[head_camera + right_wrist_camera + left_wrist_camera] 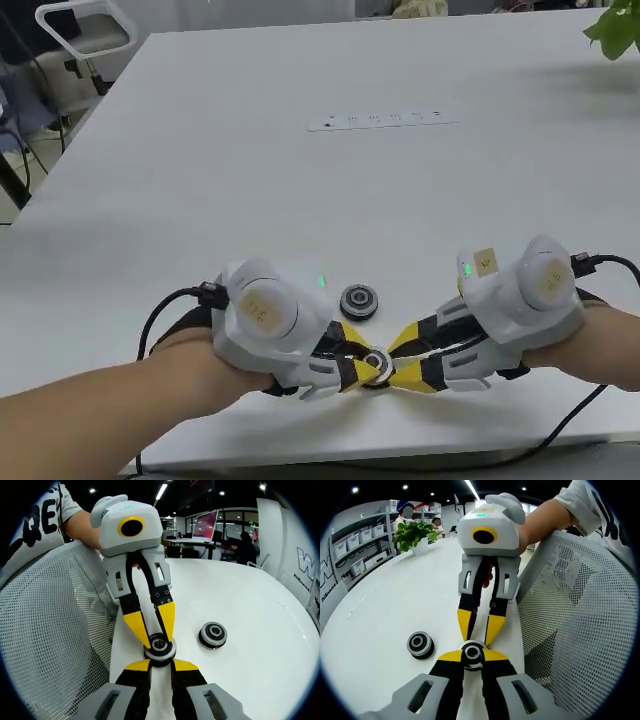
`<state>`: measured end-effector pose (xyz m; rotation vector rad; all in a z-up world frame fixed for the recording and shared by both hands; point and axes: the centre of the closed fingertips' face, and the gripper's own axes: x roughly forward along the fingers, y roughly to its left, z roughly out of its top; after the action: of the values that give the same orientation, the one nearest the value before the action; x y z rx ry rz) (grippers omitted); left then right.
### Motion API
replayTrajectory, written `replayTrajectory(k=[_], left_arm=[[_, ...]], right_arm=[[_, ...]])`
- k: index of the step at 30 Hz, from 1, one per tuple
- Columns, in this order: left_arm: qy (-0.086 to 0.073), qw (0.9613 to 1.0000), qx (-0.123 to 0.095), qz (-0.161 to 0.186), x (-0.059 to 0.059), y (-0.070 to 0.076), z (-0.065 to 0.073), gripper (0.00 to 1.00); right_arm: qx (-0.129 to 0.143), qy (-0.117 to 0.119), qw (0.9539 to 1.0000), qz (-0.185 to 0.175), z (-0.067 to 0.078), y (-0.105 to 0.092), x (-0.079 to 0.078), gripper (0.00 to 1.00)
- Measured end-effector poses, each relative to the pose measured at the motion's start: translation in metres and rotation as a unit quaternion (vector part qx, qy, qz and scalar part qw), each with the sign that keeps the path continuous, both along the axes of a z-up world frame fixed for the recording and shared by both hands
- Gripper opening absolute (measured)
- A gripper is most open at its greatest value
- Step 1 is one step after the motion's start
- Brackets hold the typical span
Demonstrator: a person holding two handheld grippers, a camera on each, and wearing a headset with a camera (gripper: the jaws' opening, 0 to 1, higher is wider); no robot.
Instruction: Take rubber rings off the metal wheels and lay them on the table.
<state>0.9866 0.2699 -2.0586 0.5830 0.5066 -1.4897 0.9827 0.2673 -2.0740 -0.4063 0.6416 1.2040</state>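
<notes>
At the lower centre of the head view, by the near edge of the table (300,210), the left gripper (360,370) and the right gripper (393,370) meet tip to tip on the held wheel (375,364). The left gripper comes in from picture-left and the right from picture-right, so neither is nearer. The wheel's face is turned up towards the head camera, with its axle roughly square to both pairs of jaws. Each gripper's yellow tips are pinched in on the rim from opposite sides.

Any pull must therefore run sideways along the line between the two grippers, one bracing while the other drags the rubber ring (172,649) off. The ring looks to be on the wheel, though the tips hide much of it. I cannot tell which gripper has the rubber and which the metal.

The right gripper view shows the left gripper's (154,630) tips closing to a narrow wedge on the wheel, which the head view hides under the casings.

Just beyond, towards frame centre, the free wheel (359,300) lies flat and untouched. Far up the frame sits a power strip (380,121).
</notes>
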Motion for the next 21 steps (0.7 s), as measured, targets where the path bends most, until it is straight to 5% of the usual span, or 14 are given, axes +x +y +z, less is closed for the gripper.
replayTrajectory(k=[3,11,15,21], left_arm=[[0.0,1.0,0.0,0.0,-0.0002,0.0,0.0001,0.08],[0.0,1.0,0.0,0.0,-0.0003,0.0,0.0003,0.08],[-0.001,1.0,0.001,0.0,-0.0003,0.0,0.0003,0.08],[-0.002,1.0,0.001,-0.001,-0.0001,-0.0001,0.0003,0.08]], right_arm=[[-0.003,-0.001,0.9999,-0.013,-0.0006,-0.0051,0.0046,0.01],[0.01,0.041,0.9979,-0.049,-0.0046,-0.0057,0.0041,0.01],[0.037,0.093,0.9906,-0.093,-0.0051,-0.0065,0.0042,0.0],[0.056,0.112,0.9858,-0.112,-0.0054,-0.0072,0.006,0.0]])
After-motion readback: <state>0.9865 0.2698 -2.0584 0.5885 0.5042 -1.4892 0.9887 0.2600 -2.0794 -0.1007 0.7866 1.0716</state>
